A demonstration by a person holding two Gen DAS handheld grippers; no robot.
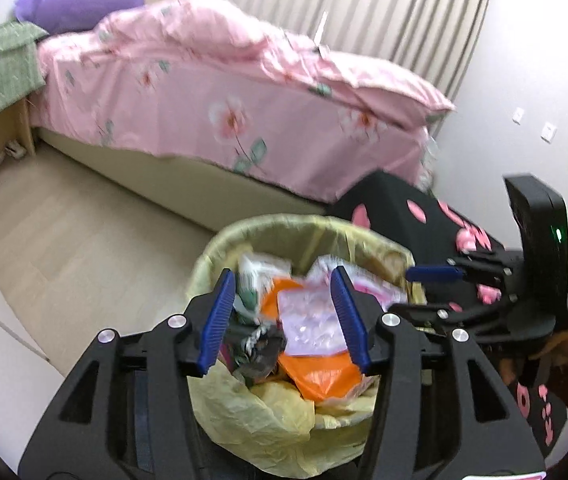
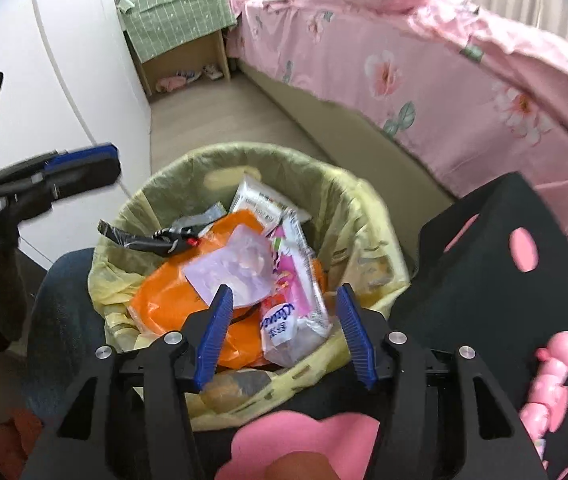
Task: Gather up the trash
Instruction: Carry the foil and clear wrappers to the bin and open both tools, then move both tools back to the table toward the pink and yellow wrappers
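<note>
A bin lined with a yellow bag (image 1: 284,420) (image 2: 367,216) stands on the floor beside the bed. It holds trash: an orange plastic bag (image 1: 315,380) (image 2: 172,300), a pale purple wrapper (image 1: 311,324) (image 2: 236,268), a pink-and-white tissue pack (image 2: 295,292) and a white packet (image 2: 260,200). My left gripper (image 1: 284,320) is open and empty, just above the trash. My right gripper (image 2: 284,328) is open and empty over the bin's near rim; it also shows in the left wrist view (image 1: 435,274).
A bed with a pink floral cover (image 1: 224,92) (image 2: 403,60) runs along behind the bin. A black item with pink shapes (image 1: 423,216) (image 2: 523,280) sits right of the bin. A wooden bedside stand under green cloth (image 2: 180,28) is at the far end. A white wall (image 2: 64,80) is left.
</note>
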